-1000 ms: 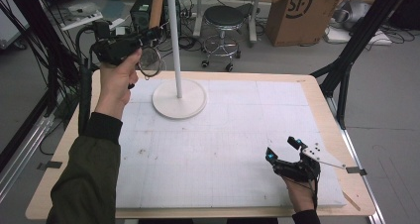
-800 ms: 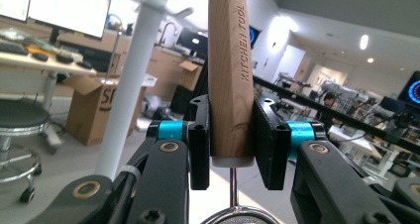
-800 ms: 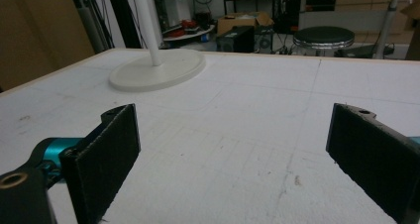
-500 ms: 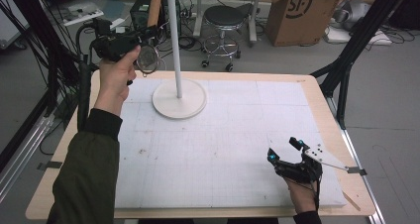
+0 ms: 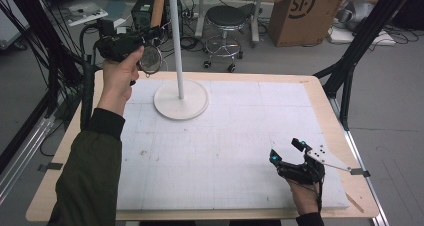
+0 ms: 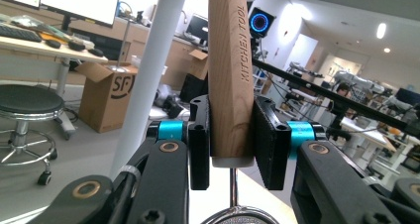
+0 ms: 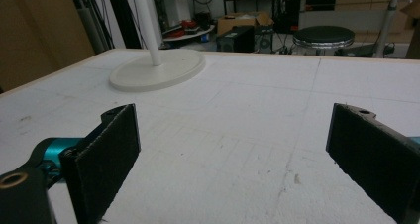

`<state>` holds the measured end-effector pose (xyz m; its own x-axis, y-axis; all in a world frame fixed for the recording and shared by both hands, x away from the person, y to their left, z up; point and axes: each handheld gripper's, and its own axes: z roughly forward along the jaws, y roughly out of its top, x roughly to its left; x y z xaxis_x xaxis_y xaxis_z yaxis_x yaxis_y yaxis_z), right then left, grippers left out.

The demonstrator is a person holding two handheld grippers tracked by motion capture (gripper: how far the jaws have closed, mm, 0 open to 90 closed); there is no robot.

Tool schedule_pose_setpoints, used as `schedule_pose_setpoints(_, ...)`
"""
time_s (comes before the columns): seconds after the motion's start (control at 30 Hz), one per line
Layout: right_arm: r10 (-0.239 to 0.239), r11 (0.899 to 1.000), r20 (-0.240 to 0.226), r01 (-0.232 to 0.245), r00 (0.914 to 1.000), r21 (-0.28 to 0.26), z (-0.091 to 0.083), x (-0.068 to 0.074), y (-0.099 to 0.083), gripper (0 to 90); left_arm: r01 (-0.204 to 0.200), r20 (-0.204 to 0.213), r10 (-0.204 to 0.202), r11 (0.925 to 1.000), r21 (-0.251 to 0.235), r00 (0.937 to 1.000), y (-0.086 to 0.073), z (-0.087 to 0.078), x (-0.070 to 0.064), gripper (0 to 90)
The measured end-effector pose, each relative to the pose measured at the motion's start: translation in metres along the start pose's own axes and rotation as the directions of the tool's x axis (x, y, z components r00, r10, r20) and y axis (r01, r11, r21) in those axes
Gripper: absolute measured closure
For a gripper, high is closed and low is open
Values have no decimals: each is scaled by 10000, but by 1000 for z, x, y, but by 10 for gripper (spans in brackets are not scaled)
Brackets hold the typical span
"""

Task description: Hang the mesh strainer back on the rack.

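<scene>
**While the strainer hangs by the pole**

High view: left gripper point(image 5: 150, 36) holds a strainer point(image 5: 150, 60) at far left, beside the white stand point(image 5: 180, 99).

Left gripper view: jaws clamp its wooden handle point(image 6: 230, 75). Probably light, stiff; grab the handle, not the mesh.

Right gripper view: right gripper point(image 7: 237, 149), jaws wide, low over the worktop point(image 7: 257, 115).

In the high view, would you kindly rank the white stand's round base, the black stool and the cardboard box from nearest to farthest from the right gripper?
From the right gripper:
1. Round base, on the table, up-left.
2. Black stool, on the floor beyond the table's far edge.
3. Cardboard box, beside the stool; too close to call against it.
</scene>
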<state>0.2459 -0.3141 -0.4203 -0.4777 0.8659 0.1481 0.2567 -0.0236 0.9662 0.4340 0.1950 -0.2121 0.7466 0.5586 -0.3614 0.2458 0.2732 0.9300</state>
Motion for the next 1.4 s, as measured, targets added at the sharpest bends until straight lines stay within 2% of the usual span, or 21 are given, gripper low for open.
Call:
schedule_pose_setpoints(0.2, 15, 10000, 31, -15, 10000, -4, 0, -1, 0, 55, 96, -39, -95, 9999, 89, 9999, -4, 6, 3, 712)
schedule_pose_setpoints(0.27, -51, 10000, 59, 51, 10000, -36, 0, -2, -1, 55, -21, -79, 22, 9998, 185, 10000, -5, 6, 3, 711)
schedule_pose_setpoints(0.63, 31, 10000, 72, -31, 10000, -5, -1, -2, -1, 55, 78, -184, -77, 10000, 52, 9998, -13, 7, 6, 712)
schedule_pose_setpoints(0.77, -9, 10000, 59, 9, 10000, 15, -1, -2, -1, 55, 132, -182, -132, 9999, -24, 9997, -13, 8, 7, 710)
schedule_pose_setpoints(0.93, 30, 10000, 89, -30, 10000, 19, -1, -2, -1, 55, 433, -29, -434, 9990, -65, 9991, -12, 11, 12, 706)
schedule_pose_setpoints(1.1, 20, 10000, 117, -20, 9999, 4, -1, -3, -1, 55, 441, -162, -441, 9990, 24, 9989, -9, 15, 12, 700)
schedule_pose_setpoints(1.2, 64, 10000, 150, -64, 9999, 11, -2, -3, -1, 55, 533, -92, -533, 9986, -2, 9985, -9, 16, 14, 699)
schedule_pose_setpoints(1.4, 50, 10000, 147, -50, 9999, 2, -2, -4, -1, 55, 423, -91, -421, 9990, 170, 9991, -11, 18, 14, 699)
